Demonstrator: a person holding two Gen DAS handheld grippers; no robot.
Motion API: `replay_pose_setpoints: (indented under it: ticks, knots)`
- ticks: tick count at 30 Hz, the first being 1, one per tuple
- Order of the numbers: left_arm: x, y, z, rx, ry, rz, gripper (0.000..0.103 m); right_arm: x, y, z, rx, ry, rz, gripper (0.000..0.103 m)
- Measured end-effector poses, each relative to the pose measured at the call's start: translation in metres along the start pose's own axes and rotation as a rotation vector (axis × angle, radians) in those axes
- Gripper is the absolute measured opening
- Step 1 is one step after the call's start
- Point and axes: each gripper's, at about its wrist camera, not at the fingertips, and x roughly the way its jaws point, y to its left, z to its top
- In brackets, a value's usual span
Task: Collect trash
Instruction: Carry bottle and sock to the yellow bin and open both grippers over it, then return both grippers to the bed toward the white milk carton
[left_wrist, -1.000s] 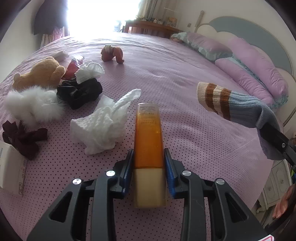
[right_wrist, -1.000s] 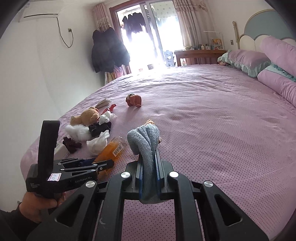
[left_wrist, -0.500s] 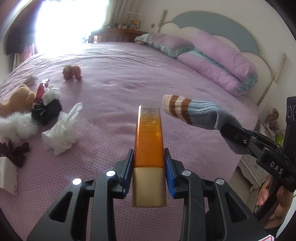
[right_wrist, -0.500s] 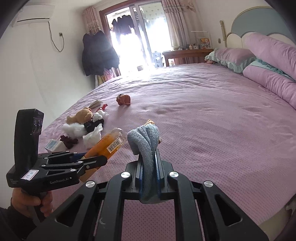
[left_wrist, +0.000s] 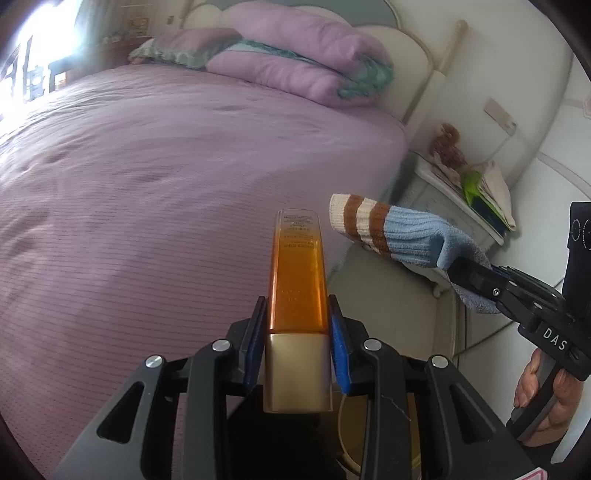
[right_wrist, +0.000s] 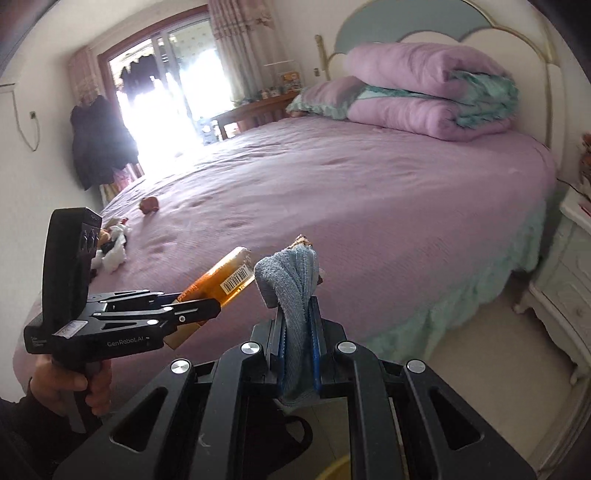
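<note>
At far left in the right wrist view, a scatter of small items (right_wrist: 114, 242), among them a white crumpled tissue, lies on the purple bedspread (right_wrist: 332, 192), with a small brown toy (right_wrist: 149, 205) a little beyond them. Nearer the camera, a bare hand (right_wrist: 70, 384) holds the left tongs (right_wrist: 207, 308) above the bedspread; they are clenched on an amber bottle (right_wrist: 225, 275) with a barcode label and a gold cap. In the left wrist view that same bottle (left_wrist: 298, 273) stands pinned between the blue pads (left_wrist: 338, 347) just above its cap, pointing out over the edge of the bed. Just right of the bottle, the right tongs (right_wrist: 297, 339) grasp a blue sock (right_wrist: 293, 291), which bunches up out of the closed jaws; seen from the left wrist camera, the sock (left_wrist: 399, 230) sticks out sideways, its cream-and-brown striped cuff close to the bottle's top without touching it. Folded purple bedding (right_wrist: 424, 92) is stacked against the headboard. At far right, a white nightstand (left_wrist: 454, 206) carries papers and a small plush toy (left_wrist: 445, 144).
</note>
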Motion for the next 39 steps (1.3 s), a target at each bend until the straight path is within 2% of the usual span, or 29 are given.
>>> replay_pose_setpoints:
  ticks: [3, 9, 13, 17, 20, 22, 24, 31, 32, 34, 35, 39]
  knots:
    - [0.019, -0.030, -0.017, 0.058, 0.064, -0.061, 0.032, -0.019, -0.027, -0.032, 0.095, 0.047, -0.090, 0.011]
    - [0.069, -0.076, -0.062, 0.142, 0.239, -0.156, 0.032, -0.036, -0.068, -0.103, 0.291, 0.162, -0.194, 0.011]
    - [0.109, -0.103, -0.089, 0.192, 0.374, -0.185, 0.032, -0.025, -0.091, -0.152, 0.384, 0.281, -0.246, 0.011]
    - [0.152, -0.121, -0.116, 0.185, 0.504, -0.212, 0.032, -0.014, -0.109, -0.194, 0.475, 0.372, -0.281, 0.011]
    - [0.178, -0.136, -0.131, 0.212, 0.554, -0.202, 0.032, -0.010, -0.120, -0.212, 0.514, 0.415, -0.302, 0.020]
    - [0.185, -0.139, -0.137, 0.227, 0.577, -0.207, 0.032, -0.012, -0.125, -0.221, 0.522, 0.425, -0.345, 0.056]
    - [0.190, -0.142, -0.144, 0.241, 0.597, -0.214, 0.032, -0.015, -0.125, -0.224, 0.503, 0.428, -0.374, 0.058]
    - [0.211, -0.154, -0.166, 0.289, 0.665, -0.217, 0.033, -0.033, -0.137, -0.221, 0.518, 0.360, -0.391, 0.058]
    - [0.213, -0.156, -0.167, 0.295, 0.669, -0.217, 0.037, -0.035, -0.137, -0.220, 0.518, 0.356, -0.393, 0.058]
    - [0.214, -0.160, -0.170, 0.308, 0.675, -0.229, 0.051, -0.038, -0.138, -0.218, 0.522, 0.350, -0.398, 0.058]
    - [0.212, -0.162, -0.170, 0.313, 0.674, -0.232, 0.063, -0.038, -0.140, -0.217, 0.524, 0.346, -0.397, 0.058]
    - [0.201, -0.165, -0.165, 0.331, 0.635, -0.247, 0.066, -0.045, -0.137, -0.207, 0.523, 0.307, -0.384, 0.058]
